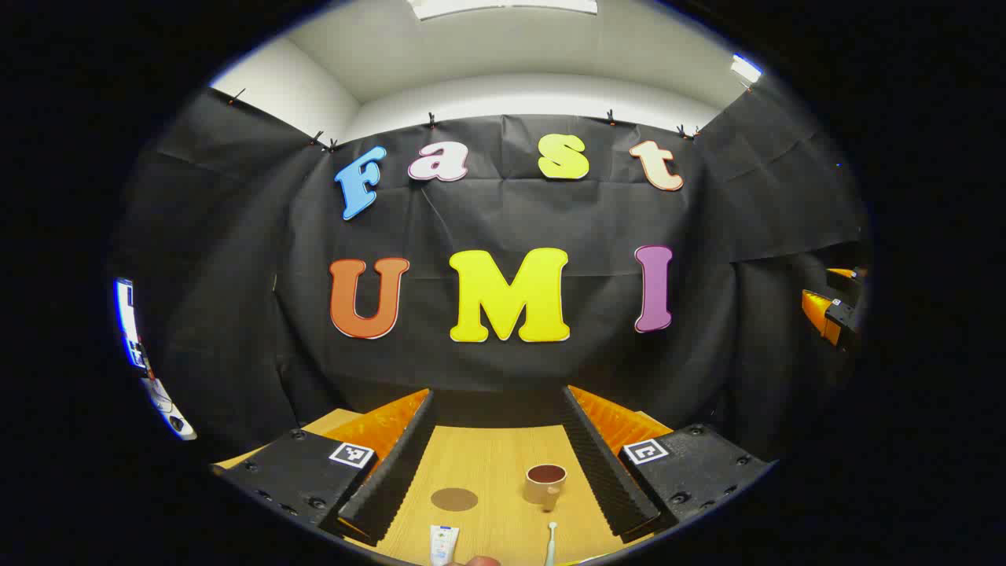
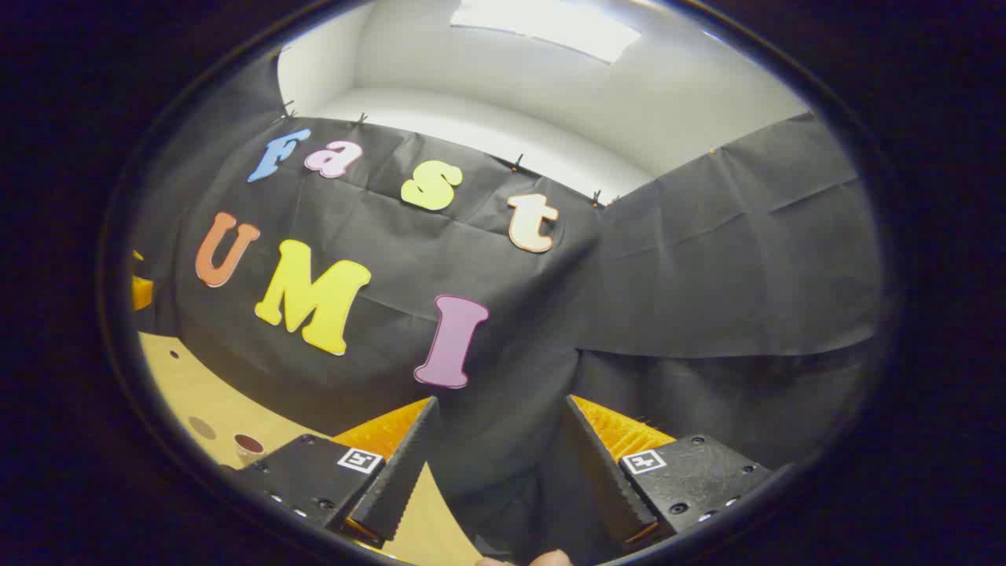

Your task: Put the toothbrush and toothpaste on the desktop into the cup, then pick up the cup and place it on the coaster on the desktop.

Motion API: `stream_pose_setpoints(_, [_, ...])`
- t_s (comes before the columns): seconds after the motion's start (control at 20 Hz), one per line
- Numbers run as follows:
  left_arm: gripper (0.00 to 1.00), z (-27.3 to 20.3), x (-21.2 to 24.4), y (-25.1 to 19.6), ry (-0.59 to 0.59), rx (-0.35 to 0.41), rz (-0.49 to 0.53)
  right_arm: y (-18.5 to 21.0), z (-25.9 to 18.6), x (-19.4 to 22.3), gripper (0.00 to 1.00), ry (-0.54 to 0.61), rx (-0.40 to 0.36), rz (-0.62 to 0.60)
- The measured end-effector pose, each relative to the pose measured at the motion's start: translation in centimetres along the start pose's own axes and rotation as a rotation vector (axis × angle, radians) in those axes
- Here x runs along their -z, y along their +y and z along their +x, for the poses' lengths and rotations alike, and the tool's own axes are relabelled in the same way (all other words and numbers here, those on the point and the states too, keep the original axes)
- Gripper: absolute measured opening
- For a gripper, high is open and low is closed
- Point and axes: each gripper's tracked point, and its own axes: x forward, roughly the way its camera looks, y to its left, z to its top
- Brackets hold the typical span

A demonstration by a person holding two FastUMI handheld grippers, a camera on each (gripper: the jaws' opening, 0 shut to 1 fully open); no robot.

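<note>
Left gripper view looks down between its own fingers onto the wooden tabletop. Going left to right: the coaster, a flat brown disc, lies bare; the toothpaste lies at the near edge just below it; the cup stands upright with its mouth open upward, well apart from the coaster; the toothbrush lies near the front edge just below the cup. Neither toothbrush nor toothpaste is in the cup, and the cup is not on the coaster.

The left tool is spread wide with nothing between its fingers, held high and back, probably so all four things sit framed in the gap. There is free wood around each item, so a descent onto toothpaste or toothbrush looks unobstructed, though both lie close to the near edge.

Right gripper view has the cup and coaster far to its left. The right tool is likewise spread and empty, pointed mostly at the booth wall beyond the tabletop's edge, seemingly parked aside.
</note>
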Motion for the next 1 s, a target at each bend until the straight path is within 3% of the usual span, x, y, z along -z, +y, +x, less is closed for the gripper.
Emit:
stream_pose_setpoints(0.1, [0.99, 0.5, 0.4, -0.3, 0.01, 0.006, -0.004, -3.1, 1.3, 0.3, 0.94, -0.007, 0.057, -0.057])
stream_pose_setpoints(0.25, [0.99, 1.5, 0.5, -0.9, 0.021, 0.024, -0.015, -6.9, 2.3, -0.2, 0.96, 0.016, 0.143, -0.025])
stream_pose_setpoints(0.4, [0.99, 2.2, 0.3, -0.6, 0.008, 0.041, -0.001, -8.5, 1.5, -0.5, 0.94, -0.016, 0.195, -0.165])
stream_pose_setpoints(0.5, [0.99, 2.6, 0.8, -0.5, 0.024, 0.056, -0.011, -9.7, 1.7, -0.4, 0.96, -0.015, 0.215, -0.193])
stream_pose_setpoints(0.6, [0.99, 2.7, 1.1, -0.3, 0.031, 0.055, -0.009, -13.0, 2.0, 0.4, 0.96, 0.013, 0.294, -0.174])
stream_pose_setpoints(0.65, [0.94, 2.7, 0.9, 0.0, 0.026, 0.053, -0.009, -14.7, 2.1, 0.7, 0.96, 0.032, 0.328, -0.187])
stream_pose_setpoints(0.75, [0.99, 2.3, 0.9, -0.1, 0.024, 0.059, -0.006, -16.8, 1.0, 1.0, 0.95, 0.054, 0.38, -0.25])
stream_pose_setpoints(0.9, [0.99, 1.8, 1.5, 0.3, 0.037, 0.058, 0.004, -16.3, -1.0, 2.4, 0.94, 0.127, 0.378, -0.239])
stream_pose_setpoints(0.95, [0.94, 1.6, 1.8, 0.5, 0.048, 0.06, 0.005, -15.8, -1.7, 2.3, 0.96, 0.135, 0.373, -0.256])
stream_pose_setpoints(1.0, [0.99, 1.6, 1.9, 0.4, 0.05, 0.066, 0.002, -15.6, -2.6, 2.3, 0.93, 0.134, 0.378, -0.3])
